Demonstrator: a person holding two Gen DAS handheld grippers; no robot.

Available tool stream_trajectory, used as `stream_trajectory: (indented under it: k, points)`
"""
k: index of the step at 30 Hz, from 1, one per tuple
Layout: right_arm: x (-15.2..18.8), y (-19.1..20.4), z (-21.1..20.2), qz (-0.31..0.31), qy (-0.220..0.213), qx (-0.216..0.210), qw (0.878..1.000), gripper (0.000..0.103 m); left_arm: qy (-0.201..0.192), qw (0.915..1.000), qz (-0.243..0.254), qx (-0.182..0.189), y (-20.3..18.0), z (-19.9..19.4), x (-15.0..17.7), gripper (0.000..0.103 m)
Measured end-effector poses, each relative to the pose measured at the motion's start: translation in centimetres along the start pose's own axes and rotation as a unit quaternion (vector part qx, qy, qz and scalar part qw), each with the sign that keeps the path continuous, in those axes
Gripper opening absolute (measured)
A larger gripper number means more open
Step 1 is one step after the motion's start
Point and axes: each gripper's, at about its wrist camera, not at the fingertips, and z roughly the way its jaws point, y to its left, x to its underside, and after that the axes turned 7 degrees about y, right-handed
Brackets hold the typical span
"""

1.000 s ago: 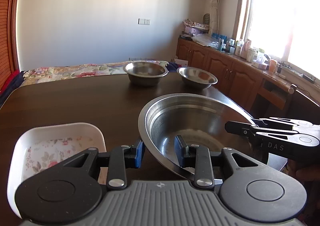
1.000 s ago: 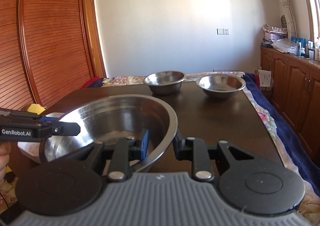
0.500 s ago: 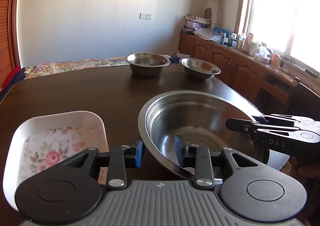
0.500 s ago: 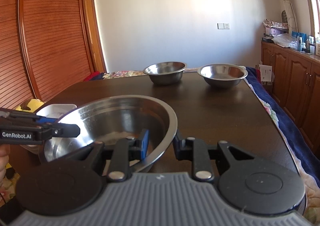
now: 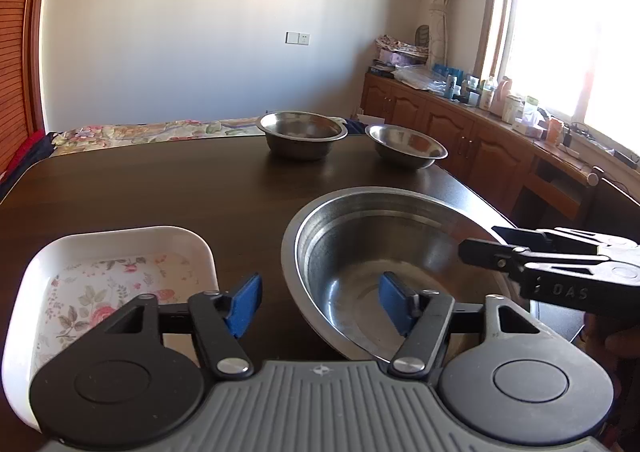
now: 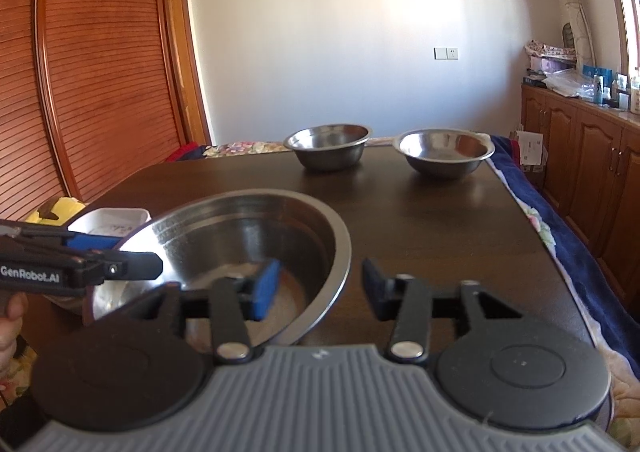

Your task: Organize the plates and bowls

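A large steel bowl (image 5: 380,252) (image 6: 240,236) rests on the dark wooden table (image 5: 160,188), at its near edge. My left gripper (image 5: 319,306) straddles the bowl's left rim and its jaws are opening. The blue pads stand clear of the metal. My right gripper (image 6: 320,286) straddles the right rim and is opening too, with its pads off the rim. A white floral dish (image 5: 120,230) lies just left of the bowl. Two smaller steel bowls (image 5: 301,132) (image 5: 406,146) stand side by side at the far end.
Wooden cabinets (image 5: 460,140) with cluttered tops run along the right wall under a window. A bed with a floral cover (image 5: 140,130) lies beyond the table. A slatted wooden door (image 6: 80,72) is at the left. A hand (image 6: 10,324) shows at the left edge.
Both grippers pinched the large bowl's rim before; now their jaws have spread apart and let go of it. The bowl stays where it was between them.
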Motion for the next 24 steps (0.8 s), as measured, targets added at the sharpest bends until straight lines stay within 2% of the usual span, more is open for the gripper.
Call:
stream_trajectory:
  k: [4, 6, 9, 11, 13, 17, 24]
  points:
    - [-0.6, -0.3, -0.5, -0.005, -0.007, 0.008, 1.000, 0.056, -0.007, 1.0000, -0.003, -0.005, 0.3, -0.3, -0.2, 0.077]
    - [-0.8, -0.5, -0.9, -0.006, -0.012, 0.014, 1.000, 0.058, -0.011, 0.9999, -0.003, -0.006, 0.4, -0.6, -0.3, 0.085]
    - [-1.4, -0.9, -1.5, -0.009, -0.023, 0.022, 0.999, 0.072, -0.026, 0.9996, -0.008, -0.006, 0.5, -1.1, -0.7, 0.094]
    - [-1.9, -1.2, -2.0, -0.013, -0.032, 0.028, 0.999, 0.082, -0.033, 0.9994, -0.010, -0.008, 0.6, -1.4, -1.1, 0.096]
    - [-2.5, -1.5, -2.5, -0.018, -0.039, 0.034, 0.999, 0.084, -0.039, 0.9992, -0.009, -0.007, 0.7, -1.7, -1.5, 0.097]
    - [-3.9, -2.3, -3.6, -0.038, -0.050, 0.039, 0.997, 0.101, -0.057, 0.9983, -0.005, -0.014, 0.9, -2.4, -2.7, 0.100]
    - [-7.2, -4.4, -5.7, -0.076, -0.067, 0.081, 0.992, 0.103, -0.082, 0.9964, 0.001, -0.021, 0.9, -3.2, -5.1, 0.100]
